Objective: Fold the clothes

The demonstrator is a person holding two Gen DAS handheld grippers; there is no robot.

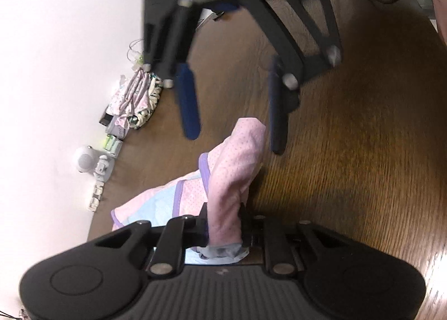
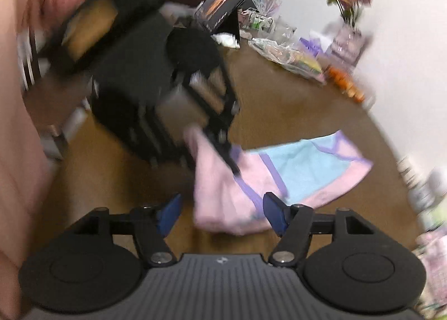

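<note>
Left wrist view, items listed from largest to smallest, each placed relative to the garment.

Table (image 1: 349, 152): brown wood-grain top, bearing the garment and everything else. It serves as the folding surface; the grain is bare to the garment's right in this view.

Garment (image 1: 232, 169): small pink dotted piece with a pale blue panel and lilac trim. Most of it lies flat on the table; one pink edge is drawn up into a ridge, apparently because it is pinched and lifted for a fold. In the right wrist view the blue panel (image 2: 301, 163) spreads flat toward the wall side.

Left gripper (image 1: 225, 232): at the garment's near edge, jaws narrow and clamped on the raised pink fold, so that it carries the lifted cloth. The right wrist view is too blurred to confirm the grip.

Right gripper (image 1: 234, 124): just beyond the top of the raised ridge, blue pads standing wide apart with nothing between them. One pad stands close beside the ridge; whether it touches is unclear. Judged to have handed that edge to the other gripper.

Hand (image 2: 25, 124): person's hand on the left gripper, blurred, left of the garment in the right wrist view.

Pouches and small packets (image 1: 134, 99): well apart from the garment, along the table's wall edge, out of the working area.

White figurine (image 1: 93, 165): near the wall, beside the garment's flat part, not touching.
</note>
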